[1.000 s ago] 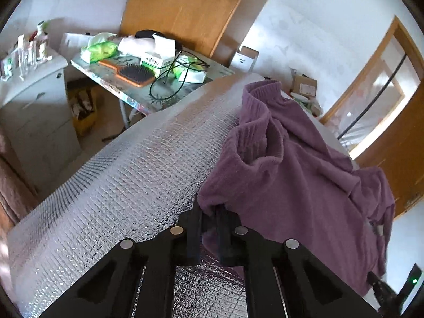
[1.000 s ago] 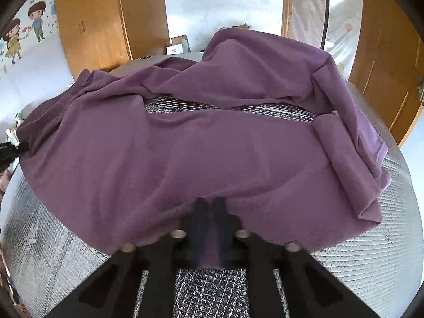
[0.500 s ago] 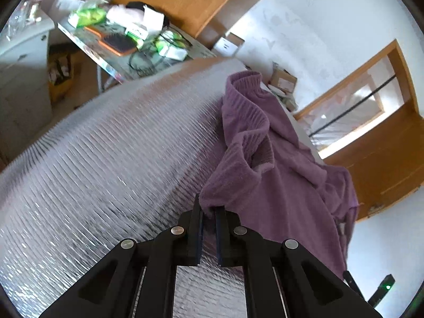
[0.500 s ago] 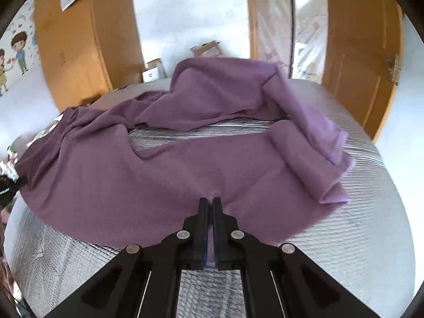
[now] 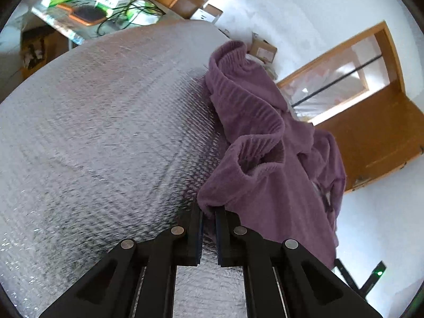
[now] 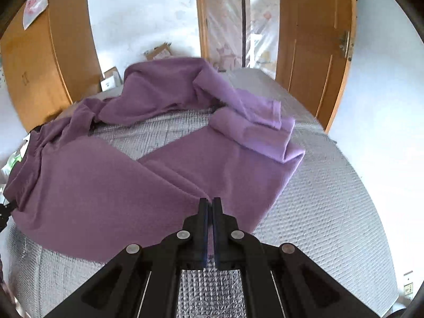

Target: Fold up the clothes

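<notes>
Purple fleece trousers [image 6: 106,185] lie spread over a silver quilted table cover [image 6: 331,212]. My right gripper [image 6: 210,204] is shut on the near edge of one trouser leg, and the cloth bunches into folds ahead of it. The leg ends [image 6: 254,132] lie folded over at the far right. In the left wrist view my left gripper [image 5: 209,209] is shut on the ribbed waistband [image 5: 238,169] of the trousers [image 5: 278,198], which curls up beside the silver cover [image 5: 106,145].
A side table [image 5: 100,13] with a hairbrush, cables and packets stands beyond the cover. Cardboard boxes [image 5: 262,50] sit by the white wall. A wooden door [image 6: 312,53] and a wardrobe [image 6: 39,66] stand behind.
Both grippers have pulled the trousers toward me, still shut on the cloth. The far leg has slid nearer and the fabric bunched; the left view has tilted and moved along the cover.
</notes>
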`<state>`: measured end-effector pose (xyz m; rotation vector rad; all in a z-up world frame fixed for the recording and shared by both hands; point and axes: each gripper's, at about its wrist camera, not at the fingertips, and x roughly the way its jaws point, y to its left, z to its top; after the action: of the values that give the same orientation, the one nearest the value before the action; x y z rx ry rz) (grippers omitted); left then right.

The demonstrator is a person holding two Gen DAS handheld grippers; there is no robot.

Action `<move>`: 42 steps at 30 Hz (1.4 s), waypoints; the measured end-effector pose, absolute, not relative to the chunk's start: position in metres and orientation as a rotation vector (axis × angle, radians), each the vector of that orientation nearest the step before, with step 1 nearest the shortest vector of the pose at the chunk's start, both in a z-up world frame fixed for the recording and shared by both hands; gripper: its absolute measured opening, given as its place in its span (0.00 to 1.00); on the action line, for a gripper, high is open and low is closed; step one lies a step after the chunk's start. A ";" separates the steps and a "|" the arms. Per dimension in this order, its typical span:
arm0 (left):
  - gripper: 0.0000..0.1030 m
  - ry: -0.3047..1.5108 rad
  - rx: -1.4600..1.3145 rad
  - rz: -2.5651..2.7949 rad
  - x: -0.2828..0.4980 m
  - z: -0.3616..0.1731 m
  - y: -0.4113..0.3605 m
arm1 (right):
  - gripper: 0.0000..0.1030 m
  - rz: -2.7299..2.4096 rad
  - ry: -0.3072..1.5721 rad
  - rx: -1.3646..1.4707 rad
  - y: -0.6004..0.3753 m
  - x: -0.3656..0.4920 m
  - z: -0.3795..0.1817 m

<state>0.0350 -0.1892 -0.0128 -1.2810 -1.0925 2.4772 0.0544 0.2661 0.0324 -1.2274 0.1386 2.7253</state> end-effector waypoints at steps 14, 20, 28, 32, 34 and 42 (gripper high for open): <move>0.08 -1.202 -1.264 2.548 0.080 -0.009 -0.224 | 0.04 2.724 0.075 -1.337 0.253 0.052 0.036; 0.14 -1.075 -1.190 2.677 0.090 0.020 -0.231 | 0.04 2.768 0.140 -1.349 0.254 0.048 0.054; 0.16 -1.027 -1.143 2.757 0.086 0.035 -0.251 | 0.04 2.851 0.064 -1.362 0.223 0.034 0.060; 0.24 -0.888 -1.104 2.689 0.048 0.047 -0.238 | 0.04 2.890 0.042 -1.388 0.200 0.025 0.059; 0.24 -0.859 -1.120 2.678 0.034 0.050 -0.232 | 0.04 2.914 0.039 -1.411 0.188 0.021 0.056; 0.38 -0.764 -1.237 2.579 -0.033 0.043 -0.213 | 0.04 2.939 0.007 -1.442 0.167 -0.003 0.051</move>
<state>-0.0333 -0.2131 0.0433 -1.2366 -0.7639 2.5789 -0.0029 0.1668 0.0509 -1.4423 0.0074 2.9390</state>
